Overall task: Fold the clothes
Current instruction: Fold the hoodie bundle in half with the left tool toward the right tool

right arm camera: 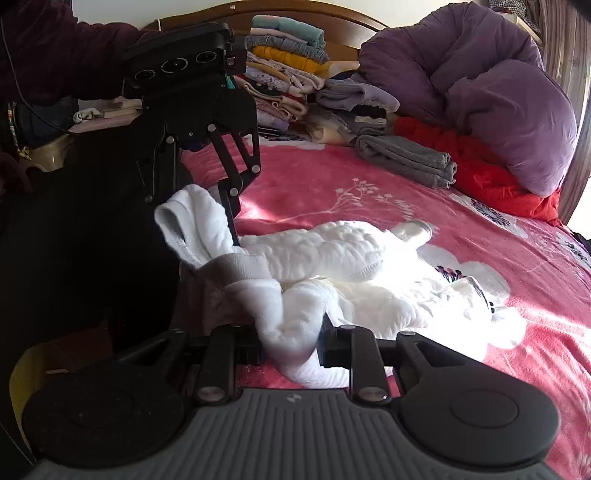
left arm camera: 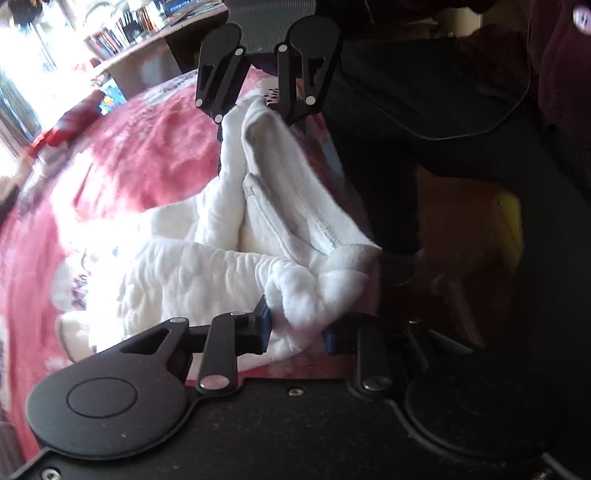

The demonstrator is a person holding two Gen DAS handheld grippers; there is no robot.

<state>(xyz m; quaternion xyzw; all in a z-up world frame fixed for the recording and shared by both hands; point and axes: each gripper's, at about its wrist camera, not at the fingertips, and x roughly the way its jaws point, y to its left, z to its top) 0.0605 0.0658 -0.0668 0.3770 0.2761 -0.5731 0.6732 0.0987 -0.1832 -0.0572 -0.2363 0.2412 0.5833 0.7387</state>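
Observation:
A white fleece garment [left arm camera: 207, 266] with grey ribbed trim lies bunched on the pink bedspread [left arm camera: 147, 147]. My left gripper [left arm camera: 295, 332] is shut on one corner of its hem at the bed's near edge. My right gripper [left arm camera: 255, 110] faces it and is shut on the other corner, holding it lifted. In the right wrist view my right gripper [right arm camera: 291, 347] pinches a white fold, and the left gripper [right arm camera: 232, 229] holds the raised corner of the garment [right arm camera: 332, 254], whose sleeves spread out in the sunlight.
Stacks of folded clothes [right arm camera: 288, 74] and a grey folded pile [right arm camera: 406, 158] sit at the head of the bed. A purple duvet [right arm camera: 498, 92] and a red blanket [right arm camera: 480, 170] lie at the right. A bookshelf [left arm camera: 122, 33] stands beyond the bed.

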